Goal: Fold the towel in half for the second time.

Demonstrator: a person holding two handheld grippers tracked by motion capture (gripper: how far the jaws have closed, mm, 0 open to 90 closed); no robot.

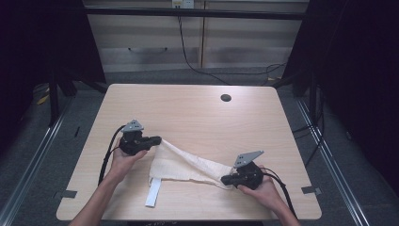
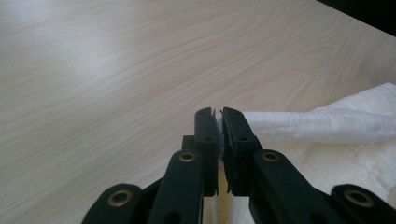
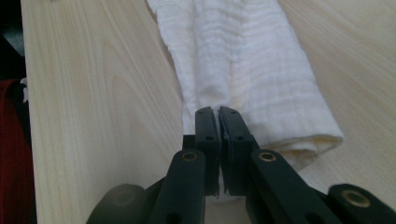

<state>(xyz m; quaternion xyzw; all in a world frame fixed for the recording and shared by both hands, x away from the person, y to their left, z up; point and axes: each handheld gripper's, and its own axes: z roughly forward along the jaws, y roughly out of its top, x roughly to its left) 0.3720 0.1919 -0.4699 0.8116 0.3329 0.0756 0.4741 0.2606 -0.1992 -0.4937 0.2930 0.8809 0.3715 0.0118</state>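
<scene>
The desk [image 1: 197, 113] carries the work: a pale wood top whose bare surface gives the cloth room to be drawn out flat. Between the two sets of fingers stretches a white cloth [image 1: 188, 165], bunched into a loose band that sags onto the desk midway, with a flat strip of its edge trailing toward the person. It appears to be held at two opposite ends so that it can be spread or folded; a single grip would let it collapse. The left gripper [image 1: 156, 140] has its fingers [image 2: 205, 135] pressed nearly together, pinching a thin edge of the cloth, which runs away to one side of them in the left gripper view. The right gripper [image 1: 226, 179] likewise pinches the cloth, its fingers [image 3: 207, 135] closed on a fold at the near end while the rolled band extends straight ahead of them. Both grips sit at the very margin of the fabric, probably to leave the largest span free between them.
</scene>
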